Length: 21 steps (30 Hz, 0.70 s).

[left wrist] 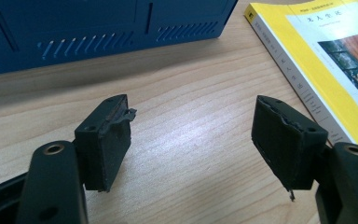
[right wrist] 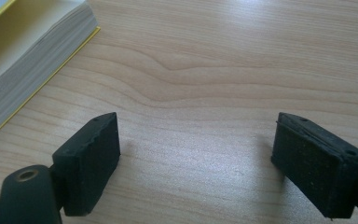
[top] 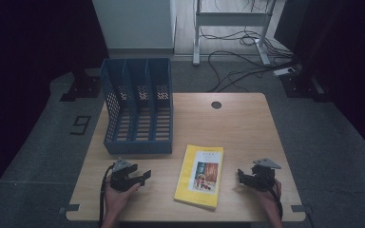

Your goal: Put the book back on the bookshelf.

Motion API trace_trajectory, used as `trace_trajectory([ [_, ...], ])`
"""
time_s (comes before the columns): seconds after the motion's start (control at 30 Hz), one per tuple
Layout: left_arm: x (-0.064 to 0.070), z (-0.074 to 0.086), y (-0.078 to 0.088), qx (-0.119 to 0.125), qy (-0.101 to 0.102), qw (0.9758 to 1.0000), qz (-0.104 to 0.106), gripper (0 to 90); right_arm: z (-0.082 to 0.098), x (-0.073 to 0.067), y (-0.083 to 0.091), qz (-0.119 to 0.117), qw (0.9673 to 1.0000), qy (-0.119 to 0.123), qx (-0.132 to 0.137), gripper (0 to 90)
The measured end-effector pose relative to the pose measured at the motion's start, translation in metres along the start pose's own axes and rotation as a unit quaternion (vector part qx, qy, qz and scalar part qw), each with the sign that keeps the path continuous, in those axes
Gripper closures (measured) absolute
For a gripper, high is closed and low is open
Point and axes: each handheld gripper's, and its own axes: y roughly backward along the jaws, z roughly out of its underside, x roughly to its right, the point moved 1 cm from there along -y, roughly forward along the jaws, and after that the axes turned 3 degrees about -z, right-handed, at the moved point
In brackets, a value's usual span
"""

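nothing done yet, by the look of it: yellow book (top: pixel 199 176) lies flat near the tabletop's front edge, mid-way btwn both grippers, untouched. blue file rack (top: pixel 139 105) stands at the back-left w/ its slots free, likely the book's destination, so pickup and filing are all left. left gripper (top: pixel 141 176) near front-left corner, jaws wide apart, holding nothing, over bare wood. right gripper (top: pixel 241 175) near front-right, also spread wide, nothing btwn the pads, apart from the book's page edge.
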Motion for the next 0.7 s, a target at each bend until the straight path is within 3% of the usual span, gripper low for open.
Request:
trace_trajectory([
  [0.23,0.001,-0.002,0.001,0.005,0.004,1.0,0.007,28.2,0.001,0.001,0.002,-0.005,1.0,-0.007,0.003,15.4],
  [0.43,0.005,-0.005,-0.001,0.005,0.003,0.9999,0.016,28.2,-0.005,-0.005,0.01,-0.01,0.9997,-0.007,0.023,15.9],
  [0.57,0.012,-0.008,-0.001,0.005,-0.009,0.9999,0.006,27.9,-0.008,-0.01,0.015,-0.021,0.9992,-0.007,0.034,16.1],
  [0.63,0.018,-0.011,0.0,-0.002,-0.033,0.9994,-0.01,27.9,-0.008,-0.013,0.017,-0.026,0.999,-0.004,0.035,16.2],
  [0.7,0.024,-0.015,0.002,0.003,-0.032,0.9995,0.001,27.7,-0.01,-0.014,0.02,-0.029,0.9988,-0.001,0.039,16.6],
])
